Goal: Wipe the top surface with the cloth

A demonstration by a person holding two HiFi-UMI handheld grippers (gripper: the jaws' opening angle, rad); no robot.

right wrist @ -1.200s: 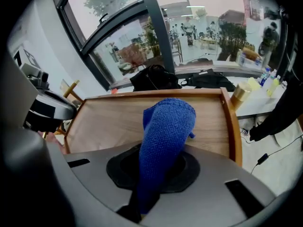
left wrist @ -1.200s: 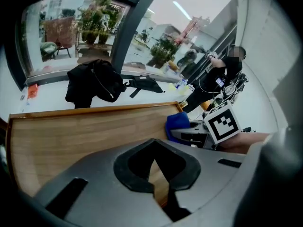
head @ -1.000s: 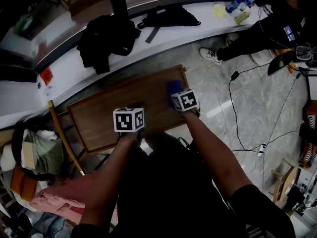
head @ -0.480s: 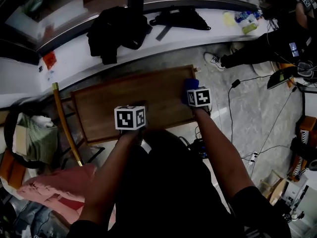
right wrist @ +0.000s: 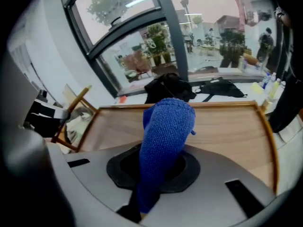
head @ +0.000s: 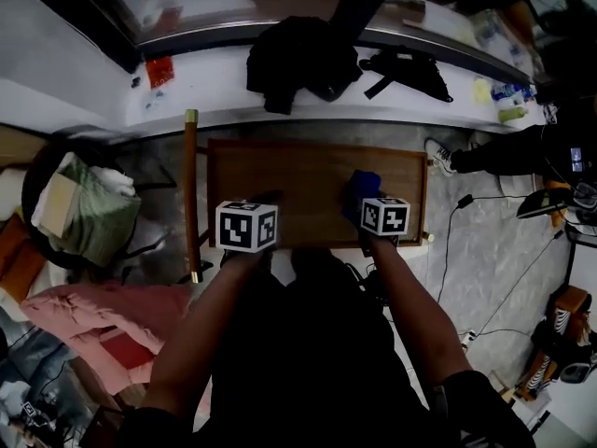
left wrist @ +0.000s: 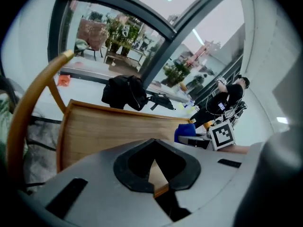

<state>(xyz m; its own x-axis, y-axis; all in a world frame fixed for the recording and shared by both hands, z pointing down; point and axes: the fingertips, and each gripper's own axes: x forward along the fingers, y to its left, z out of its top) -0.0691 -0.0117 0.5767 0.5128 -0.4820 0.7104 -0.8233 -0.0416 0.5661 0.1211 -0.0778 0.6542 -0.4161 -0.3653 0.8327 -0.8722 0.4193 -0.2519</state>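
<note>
- Left tool (head: pixel 264 200) is held low at the near left, jaws together with nothing between them.
- Right tool (head: pixel 369 197) is at the right, jaws clamped on the cloth (right wrist: pixel 165 126).
- Left forearm (head: pixel 201 325) and right forearm (head: pixel 410 315) both reach forward.

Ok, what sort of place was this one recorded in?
Likely an office or lab-type workspace, not a home: big windows behind a long white ledge with a black jacket dumped on it, a wooden table, and cables trailing over the tiled floor.

The person wears a dark top (head: pixel 308 362) with short dark sleeves (head: pixel 476 385). The left gripper (left wrist: pixel 154 167) and right gripper (right wrist: pixel 161 164) are grey, each topped by a white cube (head: pixel 246 225) with black markers.
</note>
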